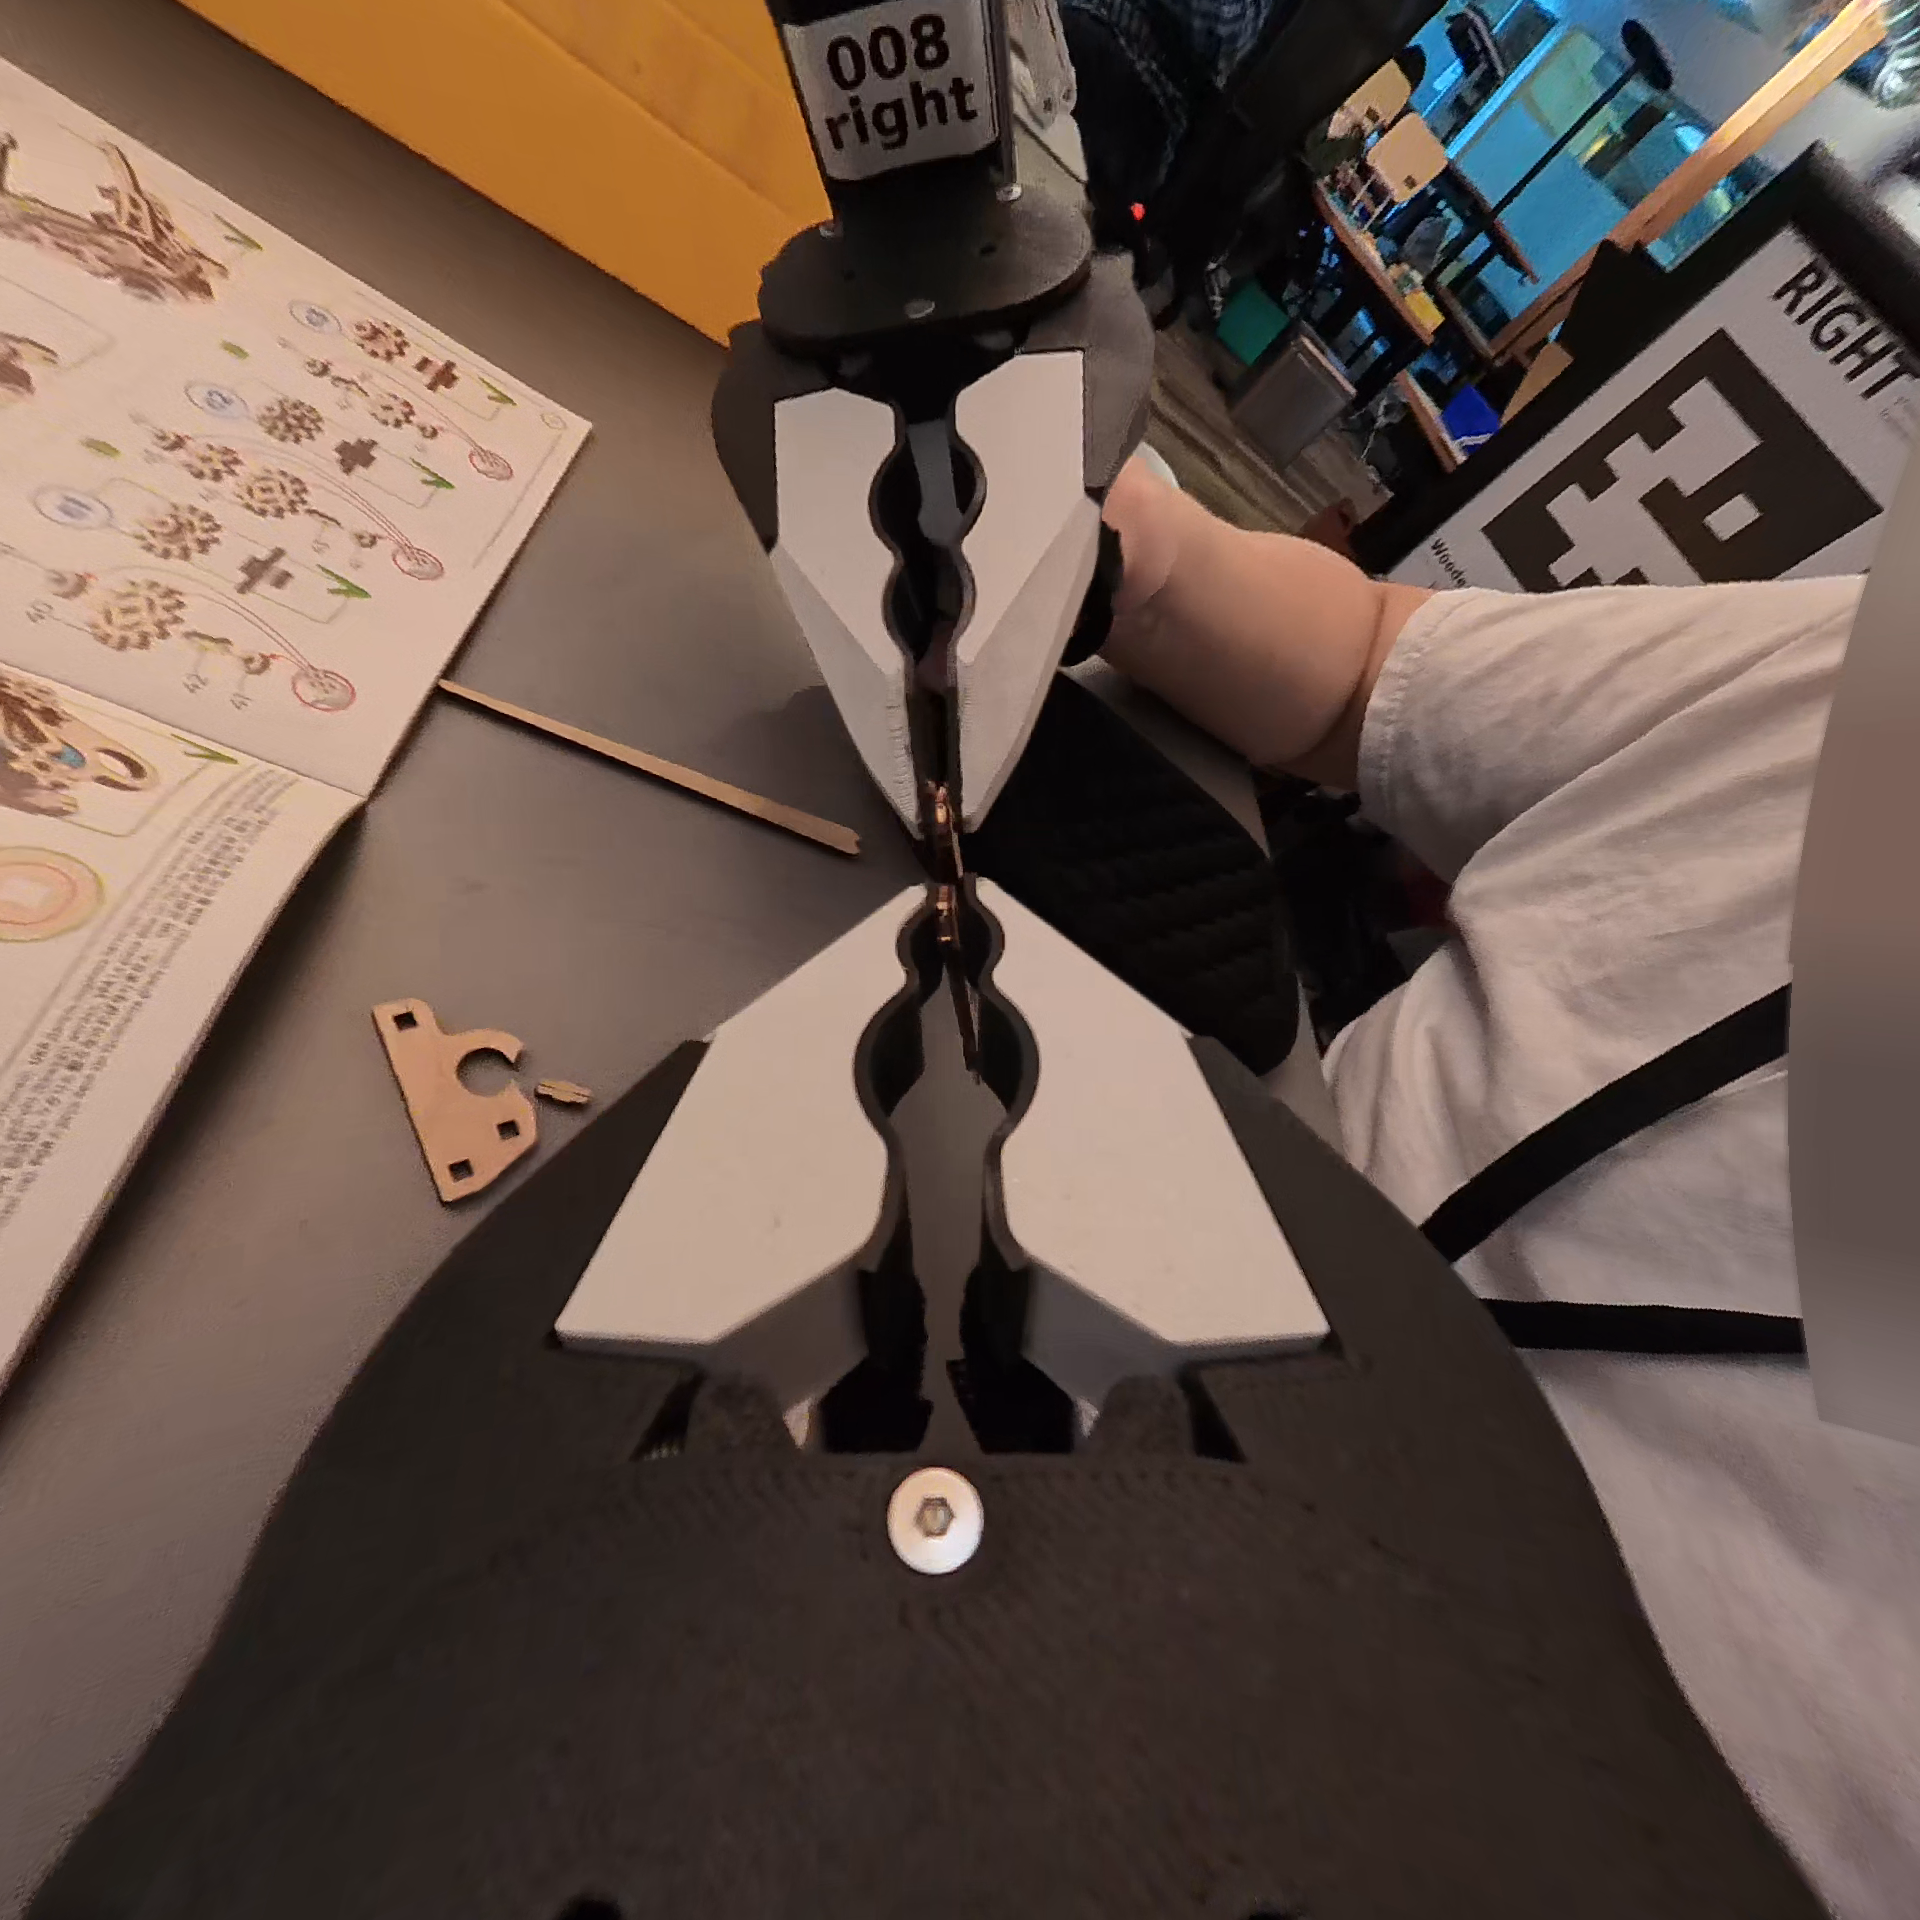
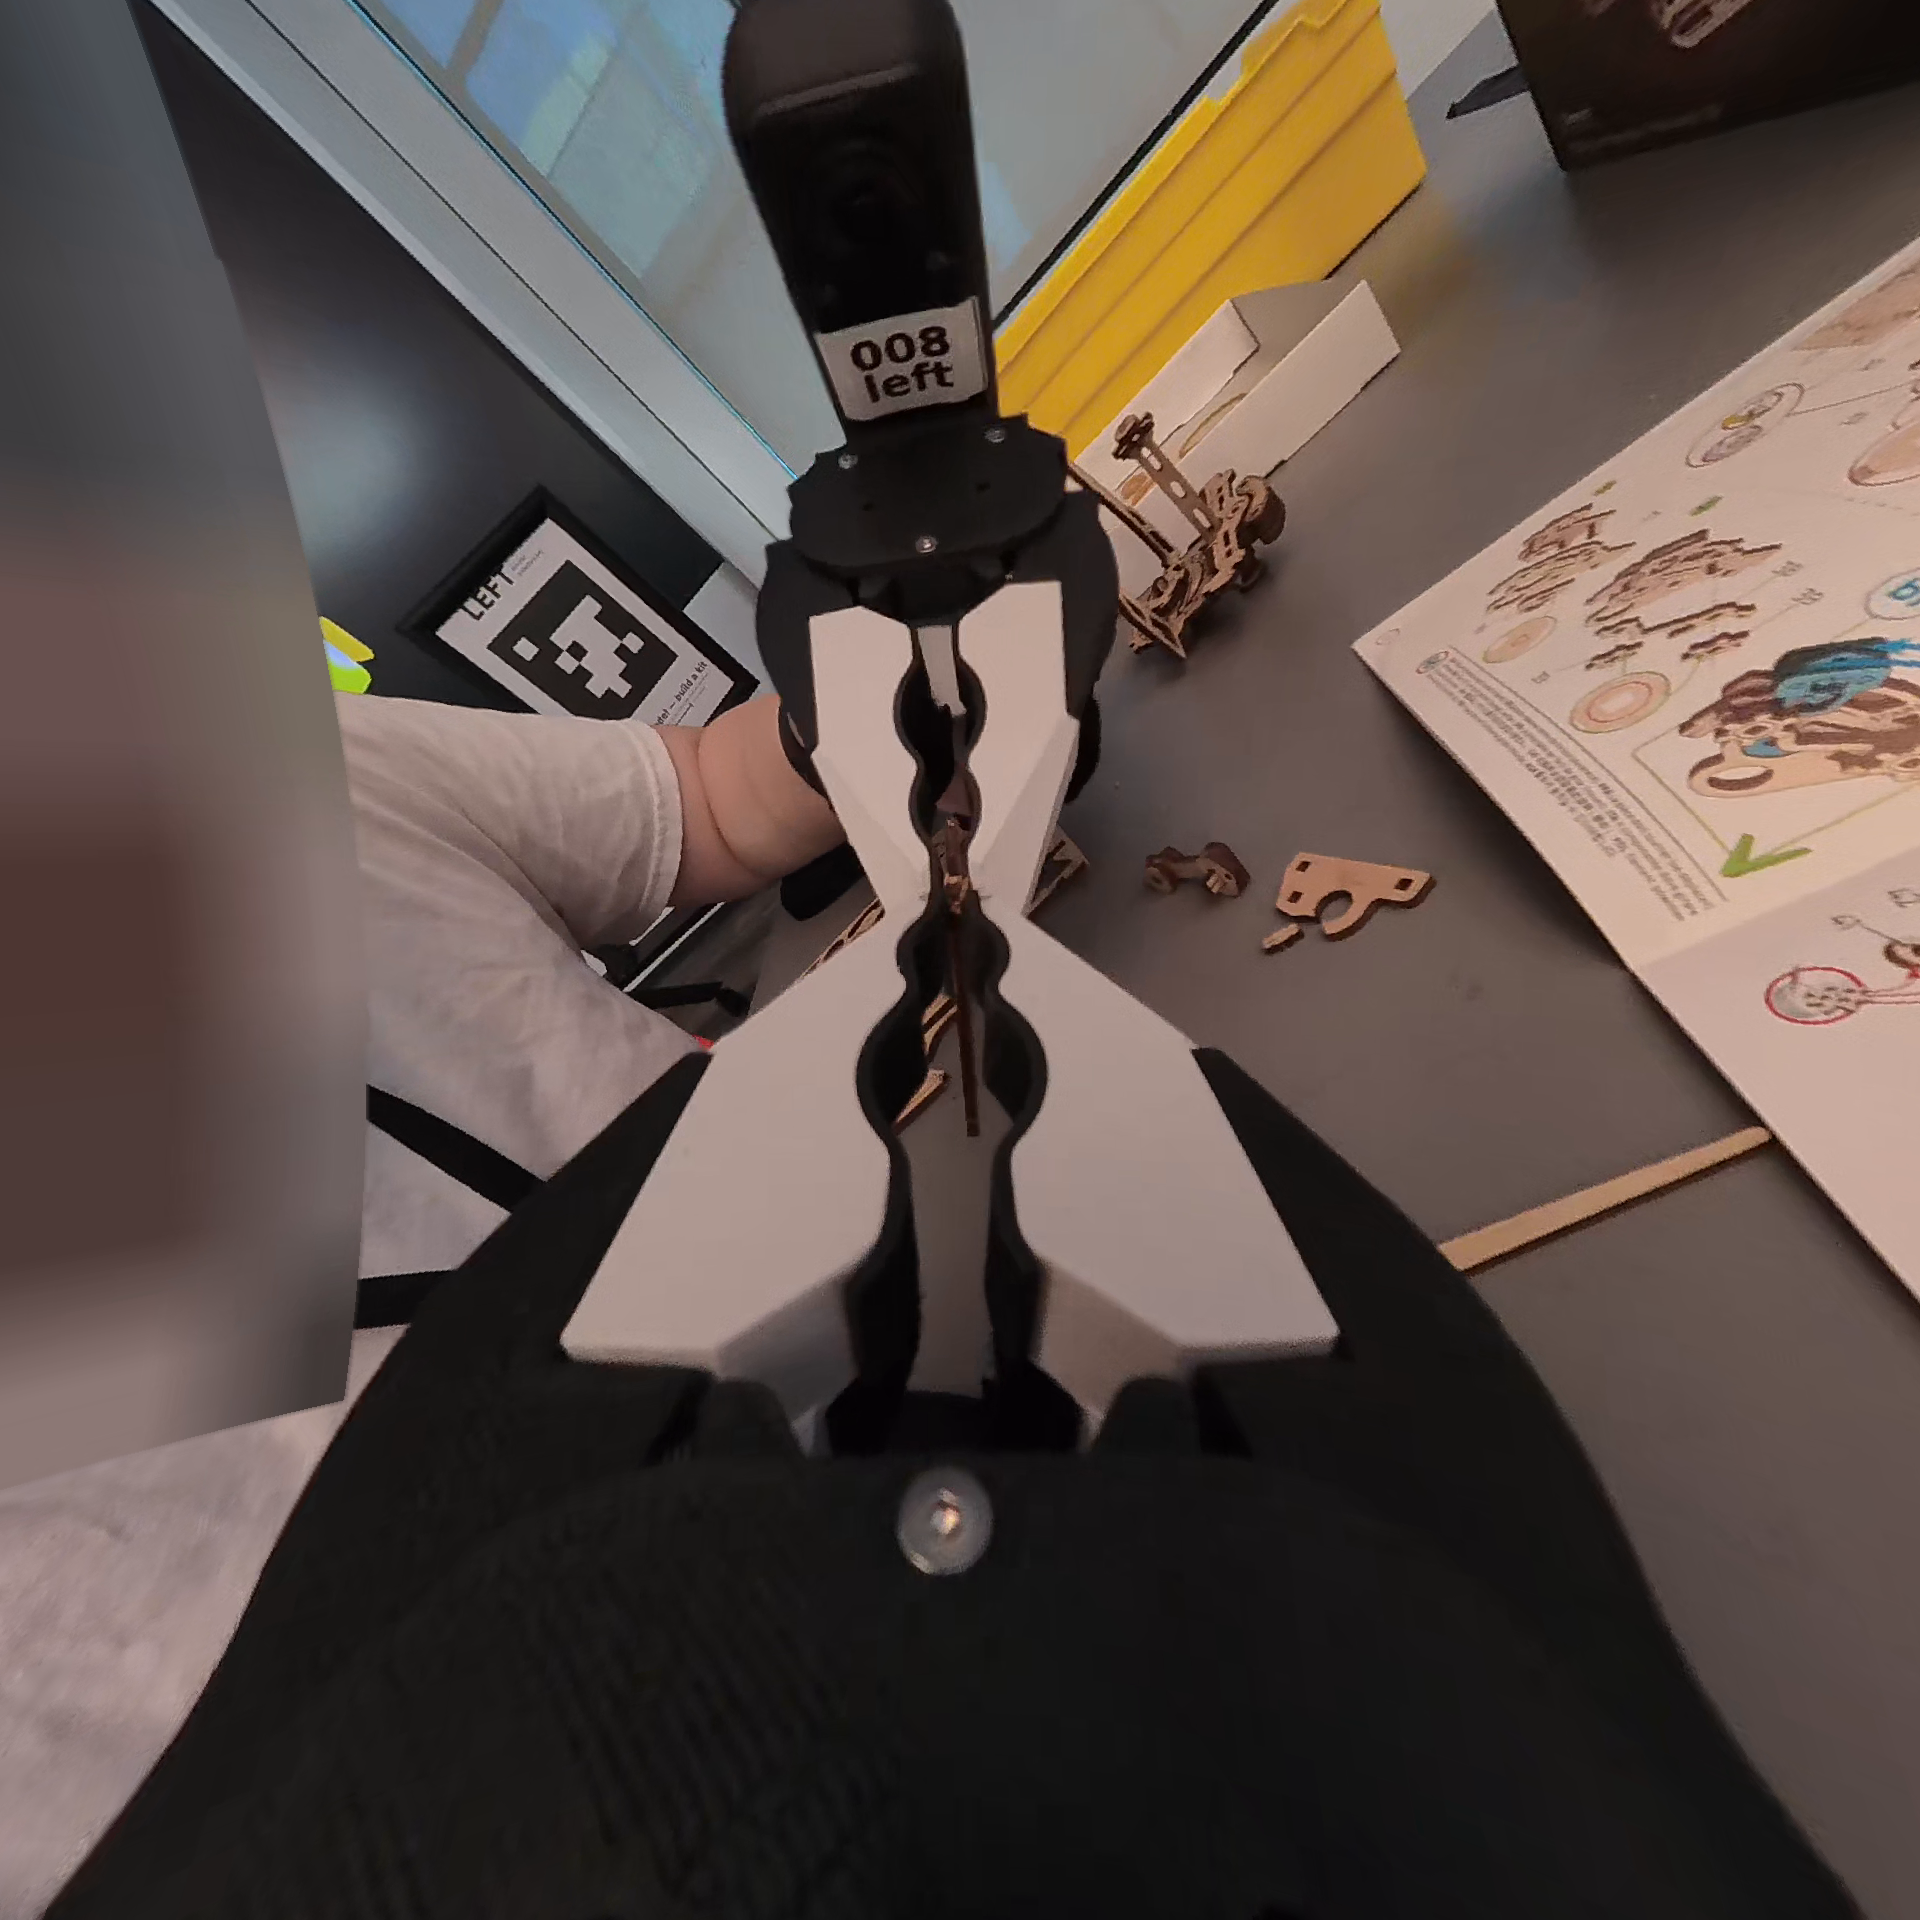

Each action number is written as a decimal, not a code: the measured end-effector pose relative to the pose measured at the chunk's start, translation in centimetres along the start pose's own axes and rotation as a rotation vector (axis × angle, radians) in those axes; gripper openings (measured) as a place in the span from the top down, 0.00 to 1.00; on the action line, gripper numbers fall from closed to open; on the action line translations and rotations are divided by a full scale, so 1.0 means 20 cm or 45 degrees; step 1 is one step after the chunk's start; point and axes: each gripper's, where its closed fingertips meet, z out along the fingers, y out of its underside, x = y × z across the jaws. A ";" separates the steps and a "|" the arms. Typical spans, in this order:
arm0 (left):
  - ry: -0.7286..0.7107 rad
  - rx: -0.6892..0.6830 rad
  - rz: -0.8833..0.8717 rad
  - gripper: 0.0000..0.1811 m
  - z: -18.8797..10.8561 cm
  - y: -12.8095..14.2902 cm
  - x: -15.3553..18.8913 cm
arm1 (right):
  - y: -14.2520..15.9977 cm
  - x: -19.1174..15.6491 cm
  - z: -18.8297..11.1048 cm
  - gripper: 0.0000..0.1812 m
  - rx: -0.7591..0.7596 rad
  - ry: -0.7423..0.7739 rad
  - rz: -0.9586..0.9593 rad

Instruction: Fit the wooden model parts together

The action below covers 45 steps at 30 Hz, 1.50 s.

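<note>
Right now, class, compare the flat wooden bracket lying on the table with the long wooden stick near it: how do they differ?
The wooden bracket is a broad flat plate; the wooden stick is long and thin. The bracket has small square holes and a round notch; the stick is plain. The bracket lies nearer the left claw; the stick lies beside the instruction sheet. Both are pale wood, lying loose and flat on the dark table.
</note>
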 end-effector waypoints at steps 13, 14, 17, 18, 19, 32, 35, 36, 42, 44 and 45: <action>-0.054 -0.061 -0.008 1.00 0.02 0.04 -0.03 | 0.08 0.04 0.01 1.00 -0.175 0.103 -0.102; -0.063 -0.067 0.003 1.00 0.02 0.05 -0.03 | 0.09 0.04 0.01 1.00 -0.180 0.097 -0.104; -0.059 -0.095 0.002 1.00 0.03 0.06 -0.02 | 0.10 0.03 0.01 1.00 -0.202 0.067 -0.081; -0.063 -0.100 0.001 1.00 0.03 0.07 -0.02 | 0.10 0.03 0.01 1.00 -0.203 0.062 -0.065; -0.070 -0.109 0.005 1.00 0.03 0.07 -0.03 | 0.11 0.04 0.01 1.00 -0.209 0.060 -0.054; -0.102 -0.284 0.064 1.00 0.08 0.18 -0.02 | 0.23 0.05 0.02 1.00 -0.424 0.075 -0.130; -0.112 -0.297 0.159 1.00 0.09 0.19 0.00 | 0.25 0.03 0.01 1.00 -0.454 0.027 -0.134; -0.110 -0.297 0.185 1.00 0.09 0.20 0.00 | 0.26 0.03 0.01 1.00 -0.462 0.013 -0.137; -0.044 -0.284 0.283 0.99 0.11 0.21 0.03 | 0.28 0.00 0.01 1.00 -0.497 -0.089 -0.152; -0.004 -0.300 0.328 0.99 0.12 0.23 0.06 | 0.31 -0.03 0.00 1.00 -0.542 -0.143 -0.206; 0.010 -0.302 0.344 0.99 0.13 0.23 0.07 | 0.31 -0.03 0.00 1.00 -0.550 -0.158 -0.214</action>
